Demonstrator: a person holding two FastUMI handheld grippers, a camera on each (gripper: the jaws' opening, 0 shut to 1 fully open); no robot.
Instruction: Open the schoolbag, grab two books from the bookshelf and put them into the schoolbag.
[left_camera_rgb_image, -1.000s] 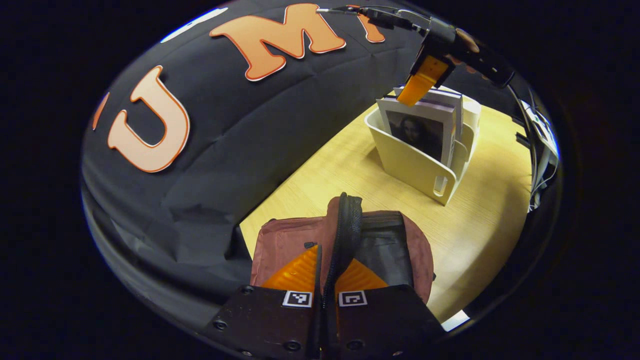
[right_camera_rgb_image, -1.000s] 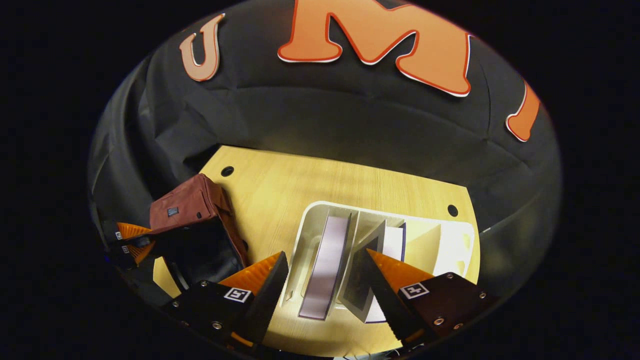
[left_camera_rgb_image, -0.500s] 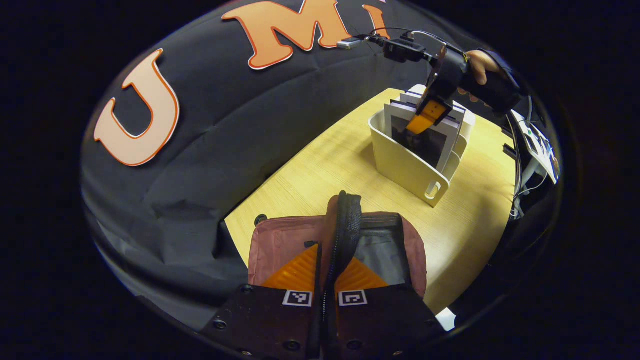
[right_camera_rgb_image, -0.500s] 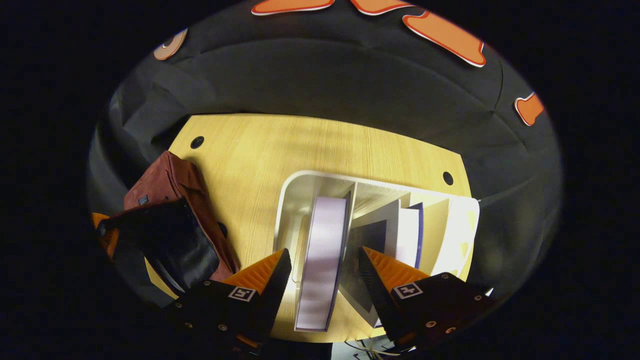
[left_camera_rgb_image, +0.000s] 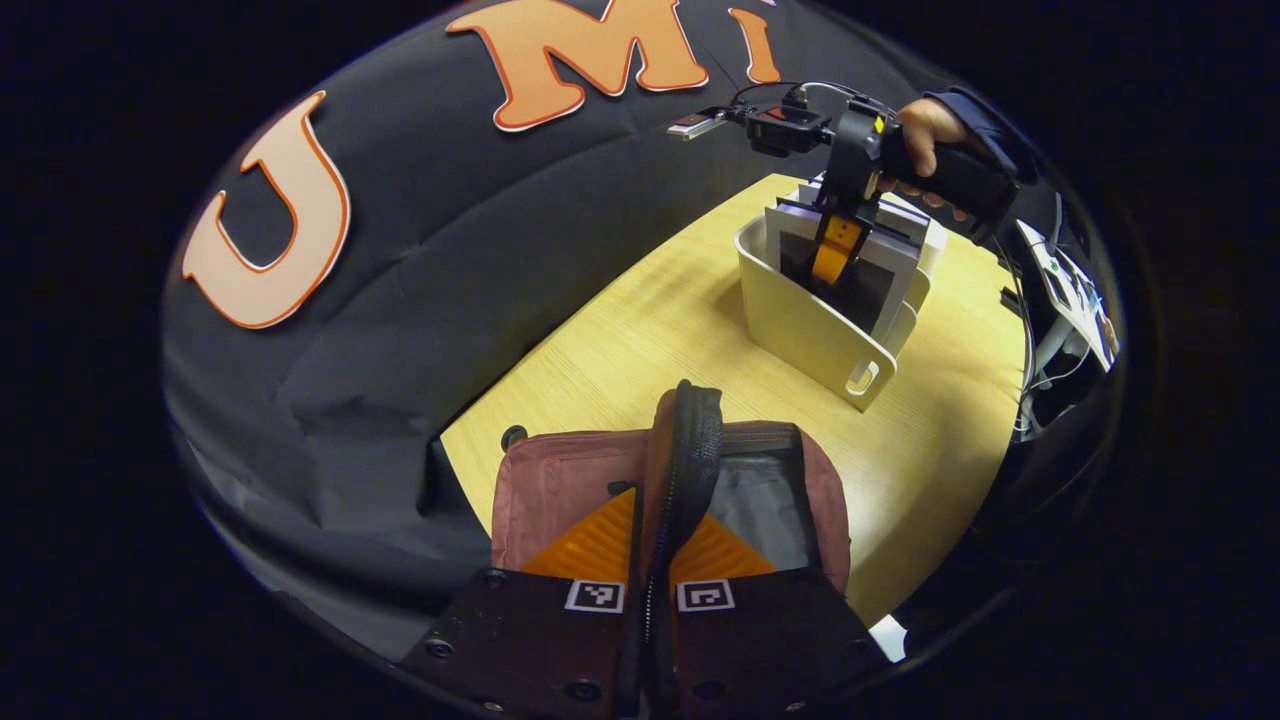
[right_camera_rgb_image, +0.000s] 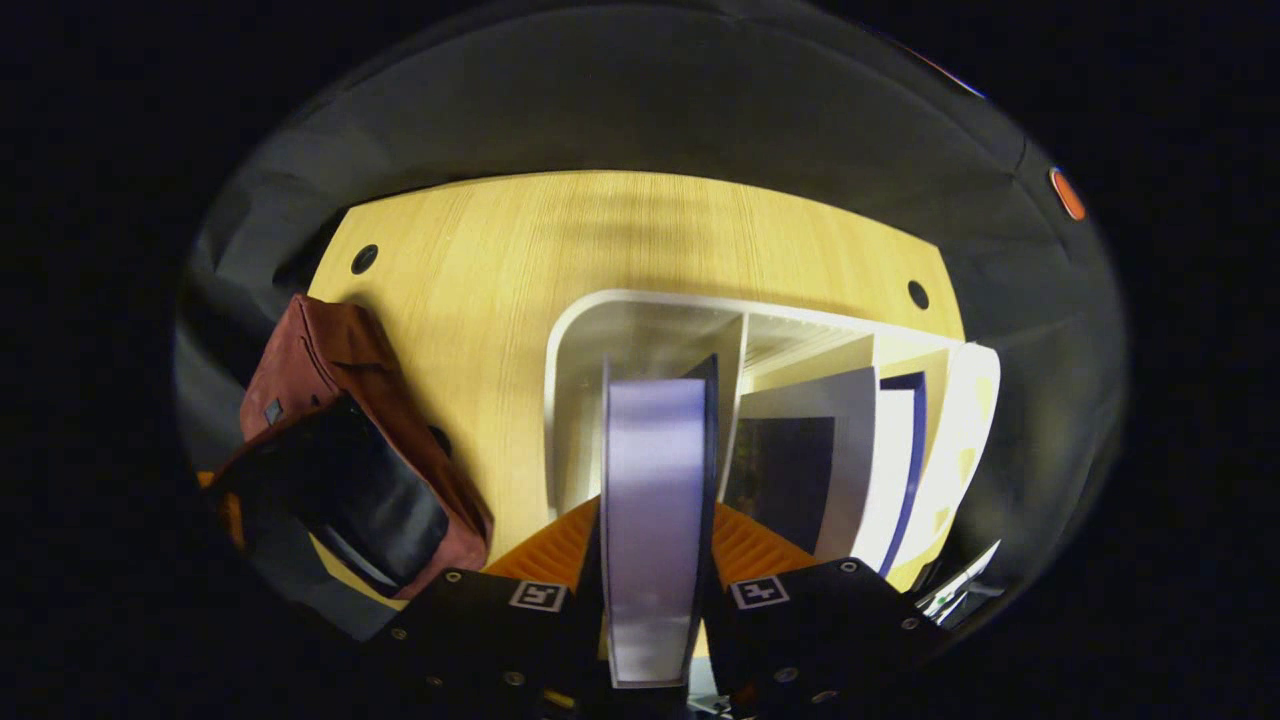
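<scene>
Right gripper (right_camera_rgb_image: 655, 560): I have both fingers pinching the first book (right_camera_rgb_image: 655, 500), upright in the bookshelf (right_camera_rgb_image: 640, 320); second book (right_camera_rgb_image: 800, 470) just beside it.
Left gripper (left_camera_rgb_image: 655, 545): pressed together on the schoolbag (left_camera_rgb_image: 560, 480) zipper edge (mouth gaping open).
Table (left_camera_rgb_image: 640, 340): schoolbag well apart from the bookshelf.

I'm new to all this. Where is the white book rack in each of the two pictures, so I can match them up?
Left gripper view: the white book rack stands upper right on the table, with the right gripper reaching into it.
Right gripper view: the rack sits centre, seen from above, its near end behind that gripper.
Shared landmark: the reddish schoolbag.
</scene>
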